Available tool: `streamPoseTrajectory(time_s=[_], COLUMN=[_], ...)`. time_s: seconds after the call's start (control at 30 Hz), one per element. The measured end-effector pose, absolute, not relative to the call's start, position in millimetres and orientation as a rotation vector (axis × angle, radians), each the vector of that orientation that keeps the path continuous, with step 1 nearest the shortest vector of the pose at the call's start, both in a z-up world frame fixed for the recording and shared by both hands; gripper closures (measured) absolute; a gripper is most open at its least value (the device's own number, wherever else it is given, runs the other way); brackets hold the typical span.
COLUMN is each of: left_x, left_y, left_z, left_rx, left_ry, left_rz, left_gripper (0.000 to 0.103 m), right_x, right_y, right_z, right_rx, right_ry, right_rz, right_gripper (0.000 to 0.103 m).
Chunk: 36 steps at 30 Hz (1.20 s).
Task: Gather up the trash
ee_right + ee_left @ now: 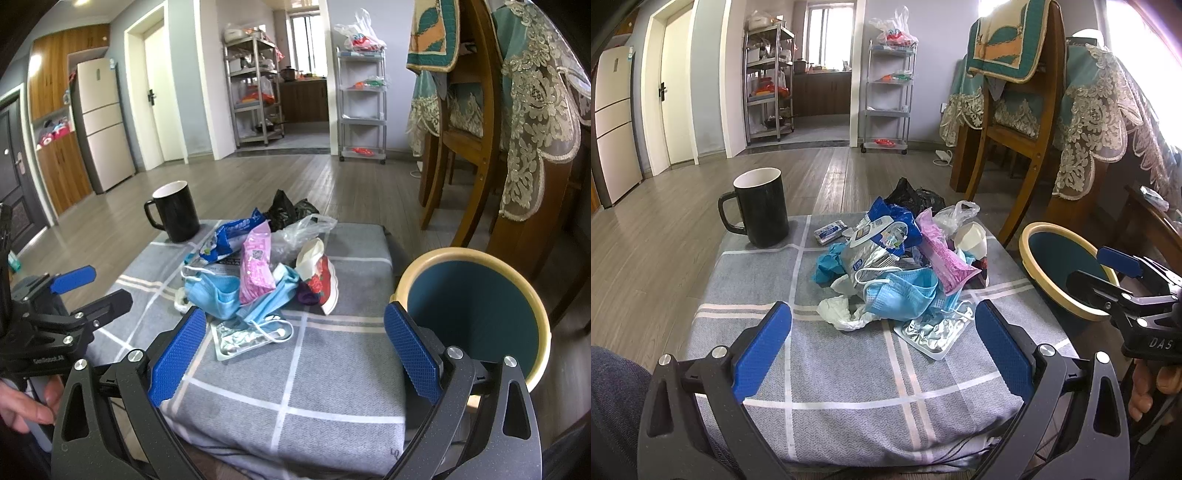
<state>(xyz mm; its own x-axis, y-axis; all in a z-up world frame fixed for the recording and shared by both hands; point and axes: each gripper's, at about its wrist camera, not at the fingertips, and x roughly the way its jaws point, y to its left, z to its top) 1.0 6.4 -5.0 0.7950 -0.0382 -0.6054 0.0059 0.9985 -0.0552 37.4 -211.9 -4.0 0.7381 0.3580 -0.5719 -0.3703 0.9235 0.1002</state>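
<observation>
Left wrist view: left tool (882, 339) wide open, empty; blue face mask (905, 293) directly ahead, nearer than right tool (293, 347), also open, empty.

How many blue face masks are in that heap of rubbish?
2 that I can make out: one face mask at the front left of the pile, another just to its right under the pink packet. More may be buried.

Grey wood-plank floor (683, 229) runs to pale lavender walls (709, 74). A white door (677, 92) stands beside a beige fridge (103, 125); 2 shelf racks (770, 79) flank a bright kitchen window (827, 33). Lace-draped wooden chairs (1015, 122) stand right.
</observation>
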Motion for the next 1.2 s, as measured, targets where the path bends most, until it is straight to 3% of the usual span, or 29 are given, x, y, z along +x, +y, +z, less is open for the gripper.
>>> streamPoseTrajectory(time_s=[1.2], left_x=[3.0], left_y=[5.0], left_z=[-9.3], left_rx=[-0.049], left_ry=[0.659], left_rz=[-0.021], left_gripper=[0.006], right_x=[40.0], right_y=[-212.6], right_z=[-5.1], right_rx=[-0.021], right_ry=[0.630], right_rz=[0.399], right_gripper=[0.006])
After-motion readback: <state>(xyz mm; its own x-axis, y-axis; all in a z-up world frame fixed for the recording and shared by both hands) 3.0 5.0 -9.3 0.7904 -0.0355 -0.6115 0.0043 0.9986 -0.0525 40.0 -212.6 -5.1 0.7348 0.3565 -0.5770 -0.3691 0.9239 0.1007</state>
